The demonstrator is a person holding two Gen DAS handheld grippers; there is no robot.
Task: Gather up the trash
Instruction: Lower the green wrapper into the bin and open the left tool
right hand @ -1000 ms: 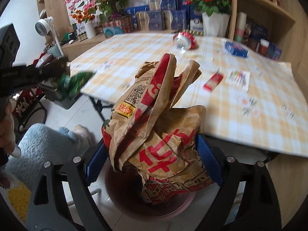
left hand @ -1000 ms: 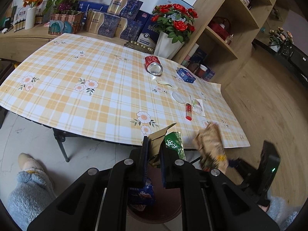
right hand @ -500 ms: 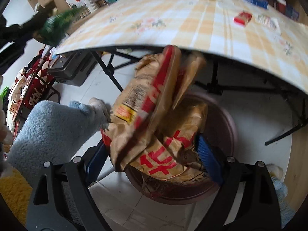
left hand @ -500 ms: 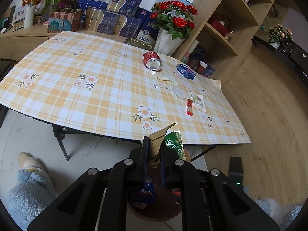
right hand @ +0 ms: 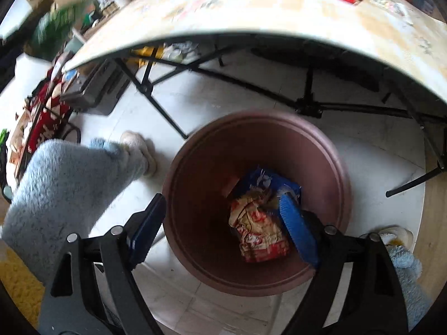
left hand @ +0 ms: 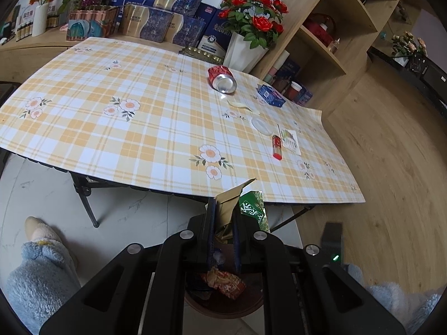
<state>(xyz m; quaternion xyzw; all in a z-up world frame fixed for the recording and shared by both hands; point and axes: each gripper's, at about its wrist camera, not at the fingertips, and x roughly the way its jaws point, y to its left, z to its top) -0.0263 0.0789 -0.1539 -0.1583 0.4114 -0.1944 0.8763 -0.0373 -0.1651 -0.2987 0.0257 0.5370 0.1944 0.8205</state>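
Since a second ago the brown paper bag (right hand: 258,229) has left the right gripper (right hand: 223,227) and now lies inside the bin (right hand: 339,167), on a blue wrapper (right hand: 268,181). Right gripper: jaws wide and opening further, nothing between them; it hangs over the near rim, pointing steeply down, one finger outside the bin and one over its mouth.

Left gripper (left hand: 222,233): closed narrowly on a gold-lined green packet (left hand: 252,208), which sticks up past the fingertips. It sits above the bin (left hand: 223,307), near the counter (left hand: 145,122) edge, angled down only moderately. The packet is not yet released.

Outward: on the counter remain a red can (left hand: 222,79) on its side, a blue box (left hand: 271,95), a red tube (left hand: 276,146), a small card (left hand: 290,142) just beside it and pale scraps (left hand: 259,124). A person's fluffy sleeve (right hand: 69,184) and slippers show beside the bin.

Judgement: step in hand is dropping the left packet. To do it well, bring the fingertips over the middle of the bin's mouth, tip them further down, then open fully so the light packet falls clear rather than clinging to a pad or catching the rim. Lift the right gripper away first to avoid a clash. Much counter litter remains.
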